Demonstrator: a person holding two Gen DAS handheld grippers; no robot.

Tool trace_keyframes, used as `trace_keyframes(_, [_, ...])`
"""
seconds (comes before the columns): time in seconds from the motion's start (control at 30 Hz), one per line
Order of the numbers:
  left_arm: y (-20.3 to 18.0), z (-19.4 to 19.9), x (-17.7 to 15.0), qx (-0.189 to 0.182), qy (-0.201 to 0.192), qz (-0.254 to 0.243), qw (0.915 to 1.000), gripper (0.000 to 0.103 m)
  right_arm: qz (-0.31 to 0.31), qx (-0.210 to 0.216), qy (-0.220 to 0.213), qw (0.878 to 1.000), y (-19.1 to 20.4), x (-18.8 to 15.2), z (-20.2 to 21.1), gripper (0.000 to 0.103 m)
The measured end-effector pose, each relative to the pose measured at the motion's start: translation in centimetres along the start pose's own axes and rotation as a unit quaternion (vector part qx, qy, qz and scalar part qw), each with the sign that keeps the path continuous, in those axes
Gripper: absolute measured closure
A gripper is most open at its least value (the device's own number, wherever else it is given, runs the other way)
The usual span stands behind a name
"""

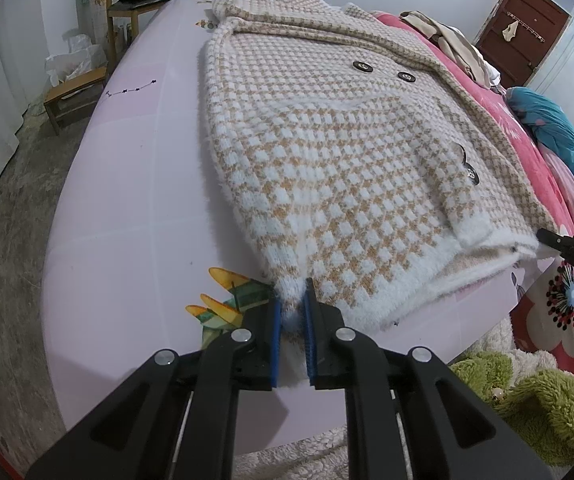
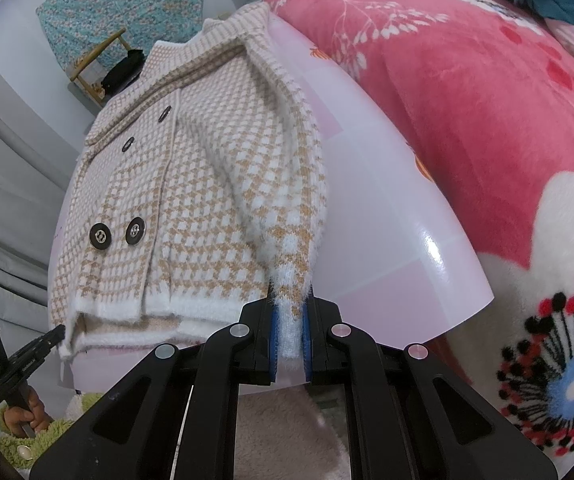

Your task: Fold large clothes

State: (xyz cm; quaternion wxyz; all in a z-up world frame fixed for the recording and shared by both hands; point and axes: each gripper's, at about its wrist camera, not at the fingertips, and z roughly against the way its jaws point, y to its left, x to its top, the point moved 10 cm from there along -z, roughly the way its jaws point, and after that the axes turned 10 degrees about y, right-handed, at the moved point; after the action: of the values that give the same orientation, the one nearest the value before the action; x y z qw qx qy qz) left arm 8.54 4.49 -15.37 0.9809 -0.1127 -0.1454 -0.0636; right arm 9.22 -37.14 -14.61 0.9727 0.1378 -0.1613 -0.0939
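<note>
A tan-and-white checked knit coat with dark buttons lies flat on a pale pink board, collar at the far end. My left gripper is shut on the fuzzy white hem corner at the coat's near left. In the right wrist view the same coat spreads over the board. My right gripper is shut on the white cuff of the sleeve that lies along the coat's right side. Each gripper shows at the edge of the other's view, as the right gripper and the left gripper.
A pink flowered blanket covers the bed right of the board, with a blue garment and beige clothes on it. A green fuzzy item lies below the board's near edge. Wooden chairs stand at the far left.
</note>
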Motion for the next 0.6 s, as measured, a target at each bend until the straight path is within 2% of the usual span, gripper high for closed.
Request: trace_keyframes(0.6, [-0.22,0.21,-0.09,0.010,-0.008,-0.010,0.9999,0.094,0.003,0.000,-0.004,1.000,0.15,-0.31,0.00,0.096])
